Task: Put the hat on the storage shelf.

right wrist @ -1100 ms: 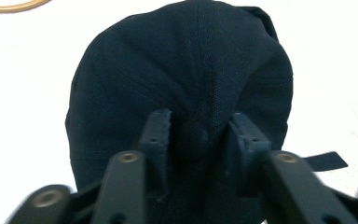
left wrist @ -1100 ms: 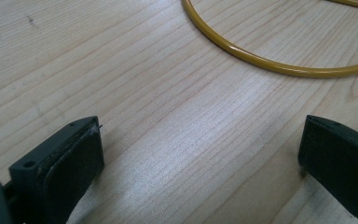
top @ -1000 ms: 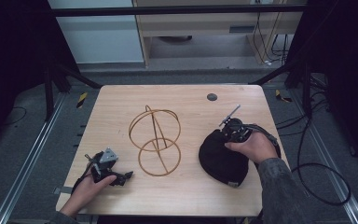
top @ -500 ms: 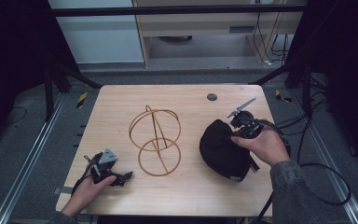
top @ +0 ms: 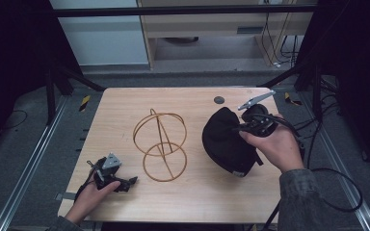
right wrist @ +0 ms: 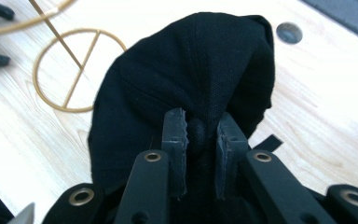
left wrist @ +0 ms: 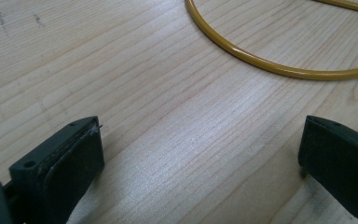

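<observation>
While the right gripper [top: 244, 126] pinches a bunched fold of the black cap [top: 224, 142] tight between its two pads, the rest of the cloth hangs forward and down from the fingertips, with its lower rim seeming to rest on the wooden table [top: 192, 202], though the dark fabric makes that contact hard to judge. Just beyond the cap from these fingers stands the yellow wire stand [top: 161, 144], a flat ring on the tabletop with an upright hoop above it; it lies between the two grippers and is the nearest thing in the way on that side. A small dark round hole [top: 219, 100] sits in the tabletop past the cap, near the far edge. The left gripper [top: 120, 182] rests low on the table with its jaws spread wide and nothing between them, bare wood under the gap; an arc of the stand's ring [left wrist: 261, 58] curves ahead of its fingertips, apart from them. Open tabletop lies between that gripper and the near edge, and more behind the stand. The cap's inside and any brim are hidden by its own folds, and the right hand [top: 274, 147] covers much of its gripper from above.
</observation>
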Available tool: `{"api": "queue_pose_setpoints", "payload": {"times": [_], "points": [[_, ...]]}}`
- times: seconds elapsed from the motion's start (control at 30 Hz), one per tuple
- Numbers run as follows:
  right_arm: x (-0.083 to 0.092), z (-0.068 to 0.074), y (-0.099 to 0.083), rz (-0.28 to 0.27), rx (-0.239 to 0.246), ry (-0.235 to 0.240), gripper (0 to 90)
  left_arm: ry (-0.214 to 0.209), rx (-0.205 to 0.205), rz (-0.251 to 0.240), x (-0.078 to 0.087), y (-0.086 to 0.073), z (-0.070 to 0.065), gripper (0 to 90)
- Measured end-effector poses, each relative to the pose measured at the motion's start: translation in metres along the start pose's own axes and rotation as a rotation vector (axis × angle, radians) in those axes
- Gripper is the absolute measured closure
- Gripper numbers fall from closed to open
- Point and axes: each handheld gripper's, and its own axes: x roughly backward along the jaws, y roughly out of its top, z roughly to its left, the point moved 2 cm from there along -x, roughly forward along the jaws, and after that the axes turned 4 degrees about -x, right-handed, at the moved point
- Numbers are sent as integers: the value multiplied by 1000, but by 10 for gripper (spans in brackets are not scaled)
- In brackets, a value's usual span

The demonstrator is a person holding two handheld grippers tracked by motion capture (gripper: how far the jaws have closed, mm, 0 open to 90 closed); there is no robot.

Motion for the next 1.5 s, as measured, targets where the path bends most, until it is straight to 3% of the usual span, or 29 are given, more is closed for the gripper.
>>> {"api": "queue_pose_setpoints", "payload": {"times": [0.5,0.83,1.03,1.2,1.5], "points": [[43,-8,17,-162,-25,0,777,2,1,3,0,0,0,0],[53,0,29,-200,-4,-27,778,3,2,3,0,0,0,0],[71,11,38,-240,26,-36,779,4,2,2,0,0,0,0],[80,19,46,-273,49,-19,779,4,2,2,0,0,0,0],[84,23,53,-280,54,-8,780,3,2,2,0,0,0,0]]}}
